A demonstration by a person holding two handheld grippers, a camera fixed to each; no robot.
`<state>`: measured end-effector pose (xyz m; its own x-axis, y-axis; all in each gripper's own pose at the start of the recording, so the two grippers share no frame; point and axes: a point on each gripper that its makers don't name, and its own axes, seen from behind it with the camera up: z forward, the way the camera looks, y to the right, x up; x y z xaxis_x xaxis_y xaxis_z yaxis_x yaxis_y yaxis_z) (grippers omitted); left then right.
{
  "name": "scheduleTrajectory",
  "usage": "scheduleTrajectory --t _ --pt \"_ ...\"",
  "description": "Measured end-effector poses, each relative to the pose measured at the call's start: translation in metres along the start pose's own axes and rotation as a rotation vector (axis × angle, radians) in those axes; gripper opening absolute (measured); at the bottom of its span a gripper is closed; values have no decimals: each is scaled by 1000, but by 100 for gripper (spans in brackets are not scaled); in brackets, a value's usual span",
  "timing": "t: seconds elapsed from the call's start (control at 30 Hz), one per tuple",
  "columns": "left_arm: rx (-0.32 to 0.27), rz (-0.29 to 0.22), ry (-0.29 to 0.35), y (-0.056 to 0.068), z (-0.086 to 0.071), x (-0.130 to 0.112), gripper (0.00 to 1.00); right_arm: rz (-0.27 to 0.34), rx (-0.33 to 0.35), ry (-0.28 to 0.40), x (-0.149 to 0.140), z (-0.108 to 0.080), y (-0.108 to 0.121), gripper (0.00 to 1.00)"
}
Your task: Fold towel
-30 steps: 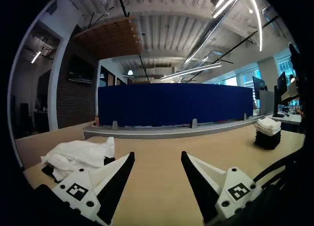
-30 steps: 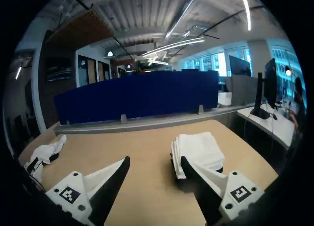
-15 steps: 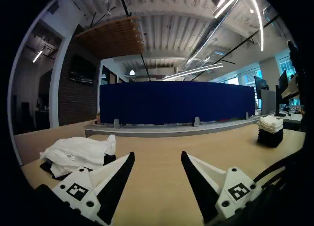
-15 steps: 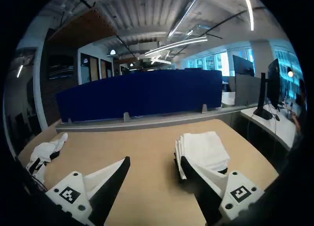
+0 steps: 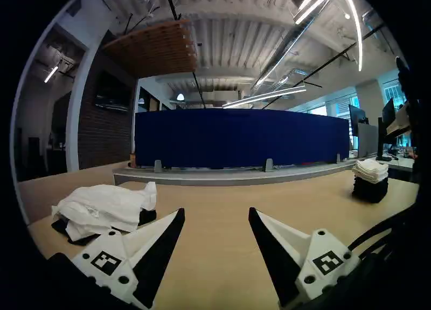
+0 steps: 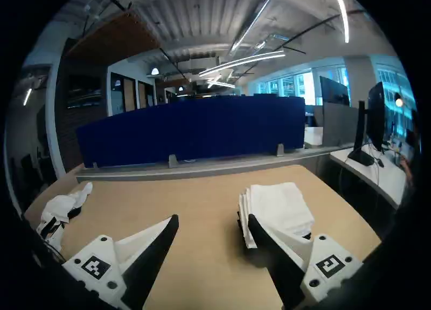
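Both views, low over the table (image 5: 215, 240), share folded towels (image 5: 370, 170).

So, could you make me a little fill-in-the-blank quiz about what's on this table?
1. The left gripper and right gripper both stand ___, holding nothing.
2. The divider panel behind the table is ___.
3. In the folded towel stack, white ones lie on ___ ones.
Missing words: open; blue; black.

Matt pale wood table (image 5: 215, 202) — soft white cloth towels (image 5: 102, 209).
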<state>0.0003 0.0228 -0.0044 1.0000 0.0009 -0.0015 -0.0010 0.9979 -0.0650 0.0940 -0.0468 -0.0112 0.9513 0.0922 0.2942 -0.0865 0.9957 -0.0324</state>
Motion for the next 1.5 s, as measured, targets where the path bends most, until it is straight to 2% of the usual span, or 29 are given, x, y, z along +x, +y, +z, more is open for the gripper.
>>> scheduleTrajectory --t 0.2,0.4,0.6,0.8,1.2,1.37,1.5 --pt "-3 0 0 2 -1 -1 87 -1 8 -7 -2 3 0 100" --pt "0 1 0 -1 -2 0 87 6 8 -1 2 2 2 100" --pt "3 1 0 -3 -3 0 87 22 19 27 6 -2 5 100" --pt "3 3 0 -2 -3 0 87 28 37 78 22 -10 9 100" --pt "3 3 0 -1 -2 0 88 27 8 198 49 -19 49 100" --pt "3 3 0 -2 -1 0 87 53 14 237 43 -16 59 100" --pt "3 3 0 -2 -1 0 88 73 28 246 25 -11 63 100"
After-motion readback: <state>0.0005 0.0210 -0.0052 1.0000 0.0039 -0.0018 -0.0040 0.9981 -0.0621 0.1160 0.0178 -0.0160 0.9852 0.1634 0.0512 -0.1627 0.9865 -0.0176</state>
